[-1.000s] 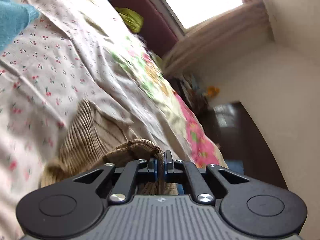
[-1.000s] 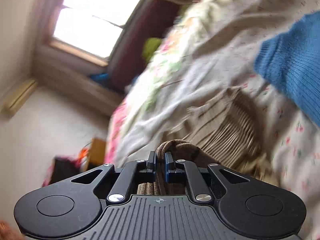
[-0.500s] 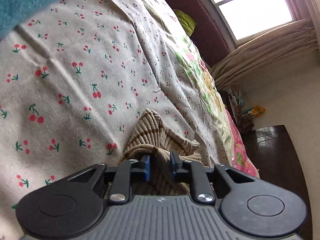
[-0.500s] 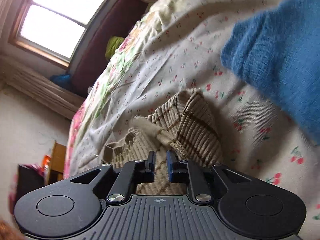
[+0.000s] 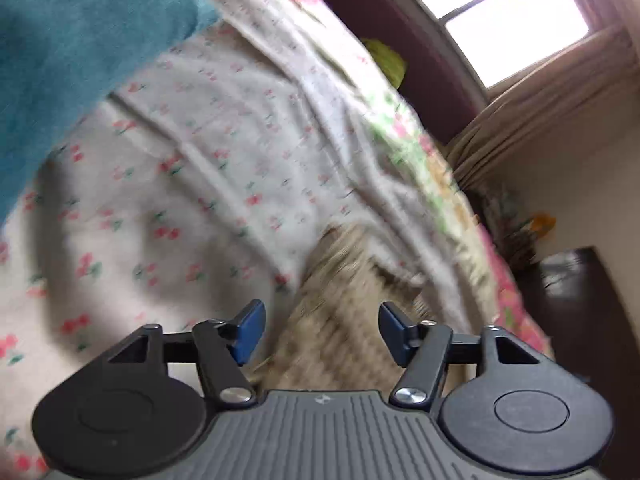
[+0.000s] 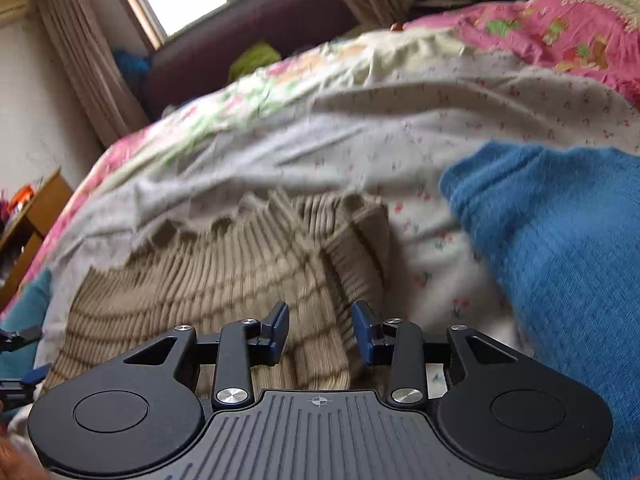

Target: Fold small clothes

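Fingers [image 5: 250, 330] spread on both grippers, blurred tan ribbed garment [image 6: 224, 276] beneath

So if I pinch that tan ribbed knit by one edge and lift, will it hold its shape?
Probably not. The tan ribbed knit lies in soft bunched folds on the cherry-print sheet, so it should drape and sag. Its ribbed surface likely grips the pads well, and it seems light.

The small garment [image 6: 224, 276] is beige ribbed knit crossed by thin brown stripes, lying on a white sheet [image 6: 400, 148] printed with little red cherries and green leaves. Beside it a knit piece [image 6: 560, 240] is bright blue, and the quilt [image 6: 560, 36] behind is pink with green and yellow patches.
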`<action>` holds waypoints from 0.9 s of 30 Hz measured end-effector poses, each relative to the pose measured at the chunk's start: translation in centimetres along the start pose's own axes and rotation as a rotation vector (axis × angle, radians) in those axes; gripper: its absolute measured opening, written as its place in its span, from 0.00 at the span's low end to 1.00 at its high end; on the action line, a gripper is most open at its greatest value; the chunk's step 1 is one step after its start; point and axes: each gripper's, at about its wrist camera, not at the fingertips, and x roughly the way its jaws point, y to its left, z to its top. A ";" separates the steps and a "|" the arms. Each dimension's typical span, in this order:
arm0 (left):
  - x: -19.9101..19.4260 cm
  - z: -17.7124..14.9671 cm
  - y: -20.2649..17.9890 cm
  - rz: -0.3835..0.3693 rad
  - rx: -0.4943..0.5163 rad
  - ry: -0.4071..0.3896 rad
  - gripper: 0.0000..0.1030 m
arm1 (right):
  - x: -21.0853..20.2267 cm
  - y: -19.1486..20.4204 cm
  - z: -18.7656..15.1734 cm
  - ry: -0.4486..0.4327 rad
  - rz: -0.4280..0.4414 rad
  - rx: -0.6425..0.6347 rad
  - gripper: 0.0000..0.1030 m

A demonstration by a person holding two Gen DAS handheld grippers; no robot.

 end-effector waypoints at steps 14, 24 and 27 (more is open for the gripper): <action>2.0 -2.3 0.3 0.124 0.101 0.118 0.33 | -1.7 -3.0 -3.7 0.040 -0.063 0.114 0.09; 0.8 -2.1 -0.2 0.127 0.117 0.072 0.33 | -2.9 -0.4 -2.1 -0.029 -0.118 -0.042 0.16; -0.4 -1.6 -1.3 0.109 0.151 0.036 0.37 | -3.3 1.2 -1.5 -0.056 -0.085 -0.106 0.16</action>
